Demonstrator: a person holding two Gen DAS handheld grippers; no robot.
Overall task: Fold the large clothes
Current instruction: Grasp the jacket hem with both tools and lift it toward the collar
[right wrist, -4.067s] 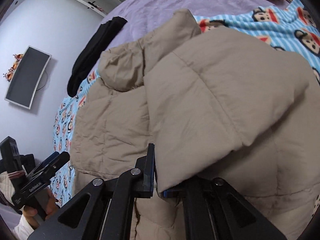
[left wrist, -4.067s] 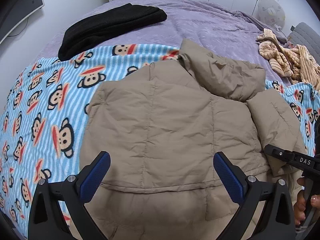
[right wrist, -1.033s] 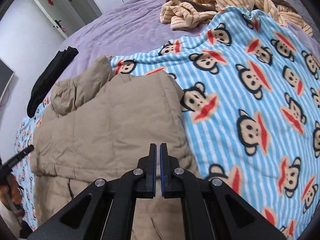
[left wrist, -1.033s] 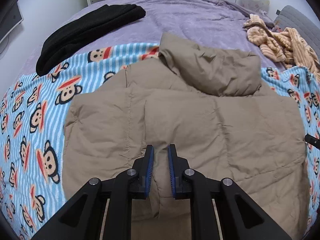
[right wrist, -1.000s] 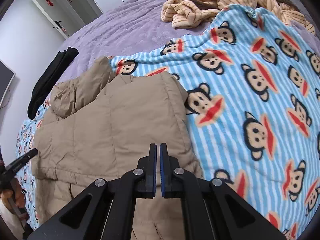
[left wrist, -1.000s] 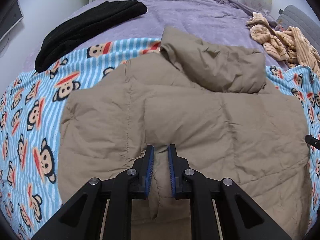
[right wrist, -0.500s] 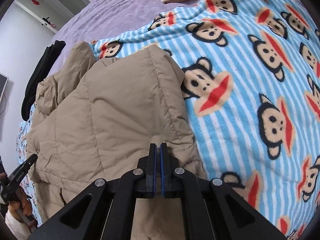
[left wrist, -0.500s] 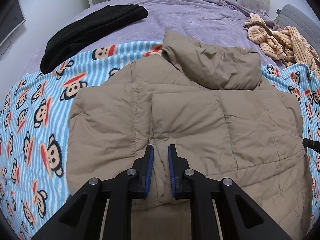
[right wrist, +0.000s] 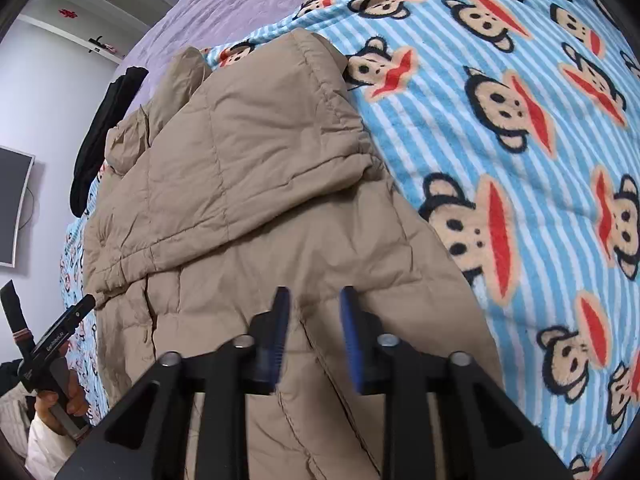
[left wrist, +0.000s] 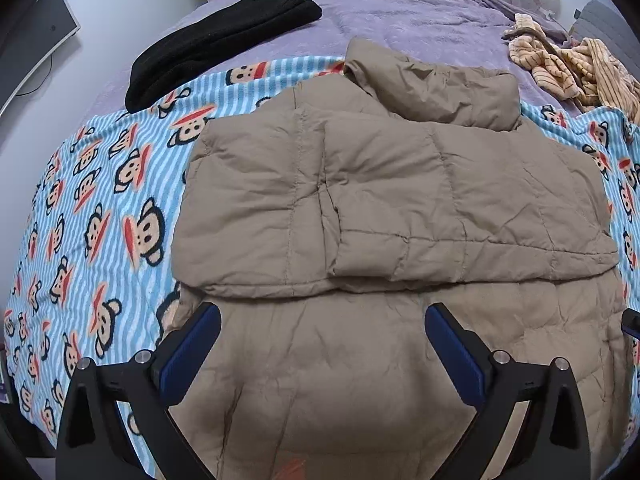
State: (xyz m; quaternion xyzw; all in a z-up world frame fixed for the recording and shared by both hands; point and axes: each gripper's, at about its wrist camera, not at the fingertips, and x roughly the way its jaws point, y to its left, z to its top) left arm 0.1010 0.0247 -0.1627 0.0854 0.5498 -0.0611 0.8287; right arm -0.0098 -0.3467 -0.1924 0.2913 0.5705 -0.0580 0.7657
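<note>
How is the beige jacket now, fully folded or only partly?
Partly folded. The beige jacket has both sleeves laid across its chest, edges meeting near the middle, while the lower part lies spread toward the camera.

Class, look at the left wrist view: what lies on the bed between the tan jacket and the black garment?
A strip of the monkey-print blanket, then bare purple bedspread; nothing else lies between the jacket and the black garment.

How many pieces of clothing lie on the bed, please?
3: the tan puffer jacket on the monkey blanket, a black garment at the far left, and a striped orange heap, possibly several items, at the far right.
</note>
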